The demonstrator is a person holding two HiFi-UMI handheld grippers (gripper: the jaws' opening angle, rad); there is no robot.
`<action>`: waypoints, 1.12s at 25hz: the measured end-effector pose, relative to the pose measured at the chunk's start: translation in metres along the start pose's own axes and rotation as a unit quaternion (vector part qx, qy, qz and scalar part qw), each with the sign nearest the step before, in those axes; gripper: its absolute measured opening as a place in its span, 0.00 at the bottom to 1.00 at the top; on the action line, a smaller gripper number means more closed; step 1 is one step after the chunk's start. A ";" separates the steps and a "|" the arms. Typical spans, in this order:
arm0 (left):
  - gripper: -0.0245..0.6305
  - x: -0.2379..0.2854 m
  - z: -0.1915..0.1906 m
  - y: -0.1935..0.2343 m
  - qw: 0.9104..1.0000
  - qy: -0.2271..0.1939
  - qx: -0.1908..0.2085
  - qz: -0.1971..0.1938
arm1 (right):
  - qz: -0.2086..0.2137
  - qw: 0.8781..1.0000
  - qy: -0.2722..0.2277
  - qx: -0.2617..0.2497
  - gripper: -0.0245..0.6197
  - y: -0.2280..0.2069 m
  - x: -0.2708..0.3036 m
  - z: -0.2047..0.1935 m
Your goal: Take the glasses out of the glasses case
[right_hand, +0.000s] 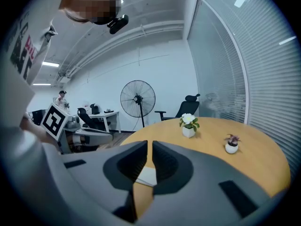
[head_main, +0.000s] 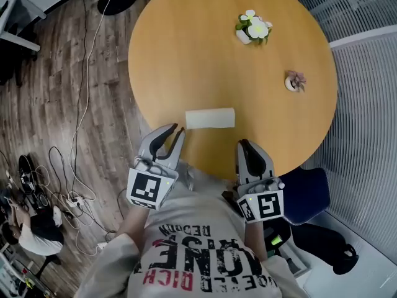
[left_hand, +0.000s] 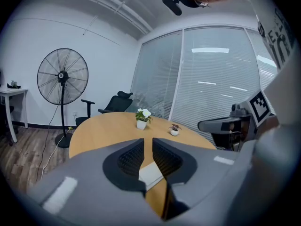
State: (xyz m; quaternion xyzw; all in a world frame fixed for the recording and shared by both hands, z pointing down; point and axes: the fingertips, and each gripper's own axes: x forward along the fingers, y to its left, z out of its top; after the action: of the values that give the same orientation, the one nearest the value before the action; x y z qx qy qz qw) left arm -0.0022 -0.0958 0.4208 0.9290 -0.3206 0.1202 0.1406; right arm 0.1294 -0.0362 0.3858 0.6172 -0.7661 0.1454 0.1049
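The white glasses case (head_main: 209,118) lies closed near the front edge of the round wooden table (head_main: 186,48). My left gripper (head_main: 174,131) hovers over the table edge just left of the case, its fingers a little apart with nothing between them. In the left gripper view the case (left_hand: 151,174) shows low behind that gripper's (left_hand: 147,142) tips. At the front edge, right of the case and nearer to me, my right gripper (head_main: 243,146) is shut and empty. The case (right_hand: 146,175) peeks out below that gripper (right_hand: 150,146) in the right gripper view. No glasses are visible.
A white pot of flowers (head_main: 252,28) and a small pink plant pot (head_main: 293,82) stand on the far right of the table. A blue chair (head_main: 307,194) is at the table's right front. Cables (head_main: 74,166) trail on the wooden floor at the left; a standing fan (left_hand: 62,76) is beyond.
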 end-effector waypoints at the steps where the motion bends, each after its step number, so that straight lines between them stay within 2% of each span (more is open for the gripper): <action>1: 0.13 0.005 -0.006 0.001 1.000 0.003 -0.001 0.001 | 0.005 1.000 0.004 -0.004 0.07 -0.002 0.004 -0.003; 11: 0.13 0.028 -0.059 0.006 0.997 0.044 -0.026 0.051 | 0.049 0.994 0.055 -0.075 0.07 -0.028 0.030 -0.047; 15: 0.13 0.031 -0.081 0.003 0.994 0.079 -0.030 0.062 | 0.071 0.987 0.091 -0.116 0.07 -0.033 0.038 -0.071; 20: 0.19 0.041 -0.110 -0.003 0.991 0.122 0.008 0.050 | 0.108 0.966 0.133 -0.195 0.08 -0.030 0.055 -0.102; 23: 0.22 0.045 -0.129 -0.008 0.986 0.157 0.025 0.045 | 0.126 0.951 0.157 -0.236 0.18 -0.025 0.062 -0.118; 28: 0.23 0.051 -0.151 -0.011 0.980 0.189 0.031 0.045 | 0.150 0.923 0.173 -0.308 0.26 -0.017 0.075 -0.137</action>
State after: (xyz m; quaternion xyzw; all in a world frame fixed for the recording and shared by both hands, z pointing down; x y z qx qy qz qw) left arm 0.0238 -0.0647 0.5757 0.8780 -0.3259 0.3097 0.1639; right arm 0.1274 -0.0598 0.5408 0.3978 -0.8265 0.0210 0.3978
